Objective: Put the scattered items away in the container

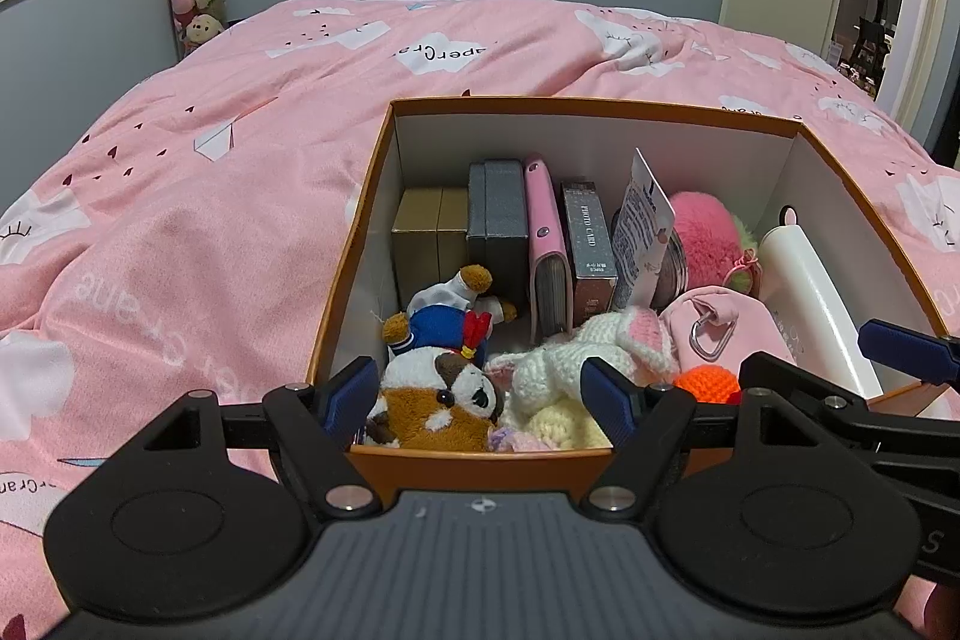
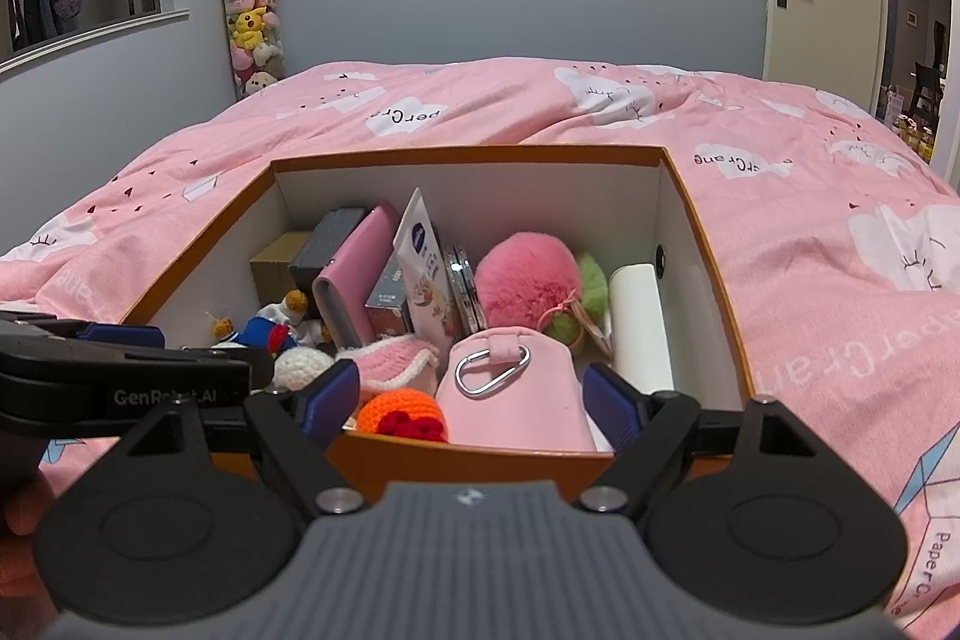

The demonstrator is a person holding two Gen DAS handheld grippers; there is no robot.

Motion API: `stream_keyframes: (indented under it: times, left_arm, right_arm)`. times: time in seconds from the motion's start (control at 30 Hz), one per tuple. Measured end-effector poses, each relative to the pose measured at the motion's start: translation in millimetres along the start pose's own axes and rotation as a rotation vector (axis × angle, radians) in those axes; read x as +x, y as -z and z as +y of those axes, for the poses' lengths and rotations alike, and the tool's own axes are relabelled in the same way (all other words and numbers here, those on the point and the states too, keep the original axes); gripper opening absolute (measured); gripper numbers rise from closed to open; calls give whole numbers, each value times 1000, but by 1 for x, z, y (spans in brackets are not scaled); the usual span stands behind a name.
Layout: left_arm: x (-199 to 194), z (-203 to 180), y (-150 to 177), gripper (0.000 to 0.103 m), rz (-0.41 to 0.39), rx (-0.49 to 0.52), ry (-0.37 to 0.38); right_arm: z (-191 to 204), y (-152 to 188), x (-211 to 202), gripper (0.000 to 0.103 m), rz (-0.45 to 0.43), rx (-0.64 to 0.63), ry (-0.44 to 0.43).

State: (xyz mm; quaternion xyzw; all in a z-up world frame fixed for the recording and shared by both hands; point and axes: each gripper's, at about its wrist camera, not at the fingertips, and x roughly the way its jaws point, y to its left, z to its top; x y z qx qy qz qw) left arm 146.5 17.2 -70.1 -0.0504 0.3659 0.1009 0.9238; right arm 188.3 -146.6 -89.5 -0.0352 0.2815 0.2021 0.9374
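The left gripper (image 1: 483,394) and the right gripper (image 2: 474,397) were both spread wide and held nothing, side by side at the near edge of the orange box (image 1: 576,105) on the bed (image 1: 240,160). The items were already inside: a raccoon plush (image 1: 441,409) in the near left corner, a pink pouch (image 2: 510,394) near the middle, a white bottle (image 2: 639,322) along the right wall. I judged one risk: a finger could catch the near wall and tip the box on the soft duvet.
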Motion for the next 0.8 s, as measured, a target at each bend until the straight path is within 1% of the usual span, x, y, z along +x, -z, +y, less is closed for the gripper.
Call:
stream_keyframes:
  times: [0.8]
  left_arm:
    - [3,0,2,88,10,4,7]
  right_arm:
    - [-2,2,0,83,4,-1,2]
